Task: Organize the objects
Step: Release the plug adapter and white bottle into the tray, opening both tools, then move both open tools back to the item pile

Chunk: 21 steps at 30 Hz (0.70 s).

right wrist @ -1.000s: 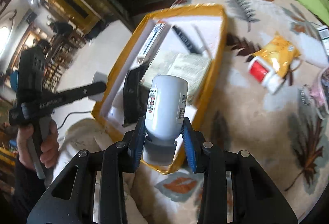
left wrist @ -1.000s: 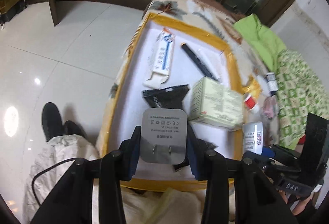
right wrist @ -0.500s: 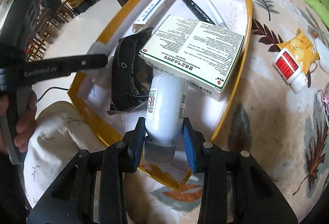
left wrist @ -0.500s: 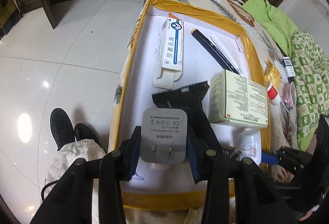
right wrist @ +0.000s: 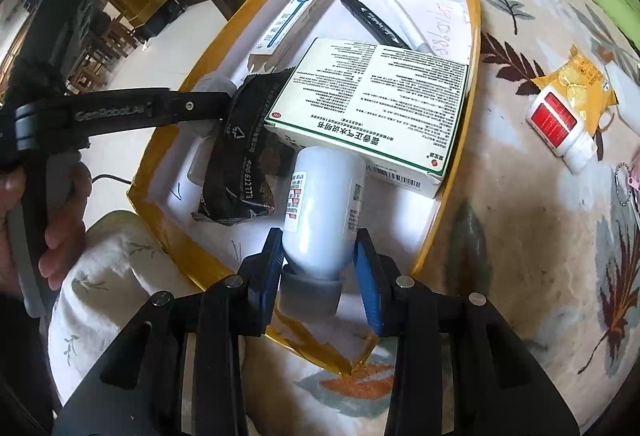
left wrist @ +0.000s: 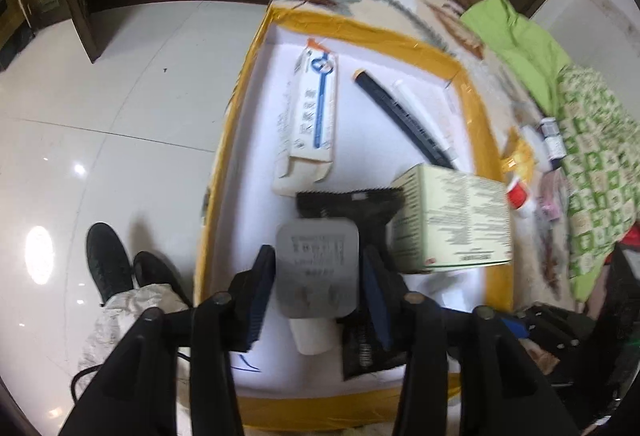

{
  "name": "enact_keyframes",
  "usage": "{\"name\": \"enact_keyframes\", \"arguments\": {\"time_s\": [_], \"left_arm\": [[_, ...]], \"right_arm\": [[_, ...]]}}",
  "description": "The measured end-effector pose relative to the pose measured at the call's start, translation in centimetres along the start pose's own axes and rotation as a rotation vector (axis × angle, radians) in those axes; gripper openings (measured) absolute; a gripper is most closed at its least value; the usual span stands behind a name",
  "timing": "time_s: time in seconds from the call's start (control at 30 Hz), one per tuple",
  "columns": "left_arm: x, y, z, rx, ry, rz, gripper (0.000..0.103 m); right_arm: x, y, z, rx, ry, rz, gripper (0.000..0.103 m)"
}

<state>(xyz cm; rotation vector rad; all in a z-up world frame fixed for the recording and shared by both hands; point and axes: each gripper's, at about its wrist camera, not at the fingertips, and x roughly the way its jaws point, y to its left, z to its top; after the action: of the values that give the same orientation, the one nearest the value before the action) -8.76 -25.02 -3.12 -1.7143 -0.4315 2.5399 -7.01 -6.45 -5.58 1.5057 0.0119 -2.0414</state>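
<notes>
A shallow white tray with yellow taped rim [left wrist: 478, 108] [right wrist: 474, 20] lies on a leaf-patterned blanket. My left gripper [left wrist: 316, 276] is shut on a grey plug adapter [left wrist: 318, 270] and holds it over the tray's near end. My right gripper [right wrist: 320, 264] is around a white bottle with a grey cap [right wrist: 324, 204] lying in the tray's near right corner; the jaws look slightly apart from it. In the tray lie a green-white medicine box [right wrist: 376, 108] [left wrist: 452, 220], a black pouch [right wrist: 248, 156], a long white-blue box [left wrist: 312, 120], a black marker [left wrist: 404, 116] and a white pen [right wrist: 408, 24].
On the blanket right of the tray lie a small red-labelled white bottle [right wrist: 560, 128] and a yellow sachet [right wrist: 580, 80]. A green cloth [left wrist: 516, 36] lies further back. Tiled floor and my shoes [left wrist: 112, 260] are left of the tray.
My right gripper lowered the white bottle into the tray's near corner, against the medicine box. My left gripper drew back slightly with the adapter in it.
</notes>
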Motion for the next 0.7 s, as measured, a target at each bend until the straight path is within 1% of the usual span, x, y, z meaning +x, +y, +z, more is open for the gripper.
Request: {"name": "enact_keyframes", "arguments": {"time_s": [0.03,0.07,0.1,0.13,0.2,0.27,0.4,0.47,0.53,0.6,0.7], "left_arm": [[-0.4,-0.1,-0.1,-0.010,-0.014,-0.018,0.059],[-1.0,-0.2,-0.1,-0.016,-0.036,-0.025,0.061],[-1.5,-0.5,-0.2,-0.017,-0.056,-0.023,0.065],[-2.1,-0.8,-0.3,-0.017,-0.079,-0.025,0.069],[-3.2,-1.5,-0.5,-0.022,-0.118,-0.025,0.071],[-4.1,-2.8,-1.0,-0.016,-0.145,-0.024,0.071],[-5.1,-6.3,-2.0,0.017,-0.186,-0.056,0.071],[-5.2,-8.3,-2.7,0.013,-0.214,-0.068,0.071],[-5.0,-9.7,-3.2,0.003,-0.223,-0.082,0.071],[-4.6,-11.1,-3.7,-0.020,-0.228,-0.105,0.071],[-4.2,-13.5,-4.5,-0.035,-0.266,-0.161,0.071]], "right_arm": [[-0.1,0.0,0.0,-0.004,-0.003,0.007,0.037],[-0.5,0.1,-0.1,-0.008,-0.015,0.016,0.042],[-0.7,0.2,-0.2,-0.013,-0.025,0.027,0.047],[-1.1,0.2,-0.3,-0.020,-0.035,0.042,0.049],[-1.8,0.3,-0.7,-0.035,-0.049,0.073,0.051],[-2.9,0.0,-1.3,-0.041,-0.063,0.134,0.051],[-5.6,-1.6,-2.8,-0.024,-0.122,0.193,0.051],[-6.8,-2.9,-3.5,-0.011,-0.143,0.196,0.051],[-7.7,-4.6,-4.4,0.010,-0.155,0.185,0.051],[-8.5,-6.6,-5.4,0.046,-0.169,0.153,0.051],[-10.2,-9.4,-7.1,0.084,-0.210,0.127,0.051]]}}
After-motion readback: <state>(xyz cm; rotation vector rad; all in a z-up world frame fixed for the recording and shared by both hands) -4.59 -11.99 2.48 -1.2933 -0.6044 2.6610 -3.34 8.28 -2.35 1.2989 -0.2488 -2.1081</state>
